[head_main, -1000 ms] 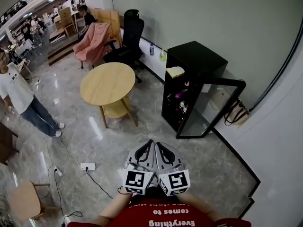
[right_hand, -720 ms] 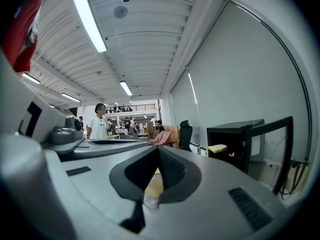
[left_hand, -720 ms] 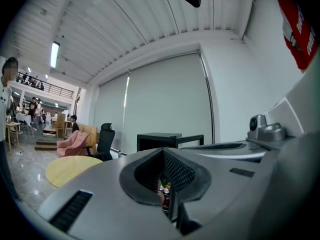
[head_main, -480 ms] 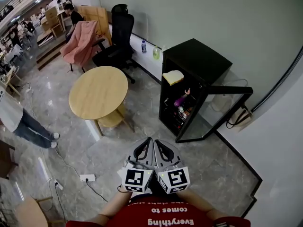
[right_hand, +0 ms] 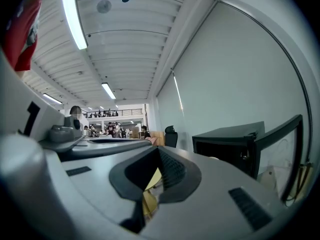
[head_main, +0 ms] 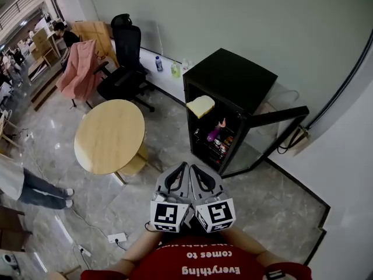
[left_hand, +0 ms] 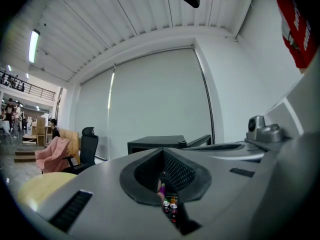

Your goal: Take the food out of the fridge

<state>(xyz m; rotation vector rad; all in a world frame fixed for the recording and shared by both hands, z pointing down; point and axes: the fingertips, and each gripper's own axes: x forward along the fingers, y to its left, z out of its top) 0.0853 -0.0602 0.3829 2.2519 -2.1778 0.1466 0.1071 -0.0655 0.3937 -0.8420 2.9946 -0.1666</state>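
Pointing forward side by side, the left gripper and the right gripper each have their jaws pressed together, with nothing between them. Ahead and to their left stands one round wooden table, and one black office chair is beyond it. Two bottles stand by the far wall. Ahead and to the right is one black fridge, its door swung open. One pale slab of food lies on its top shelf, with one purple item and cans, too small to count, below it. All are well apart from both grippers.
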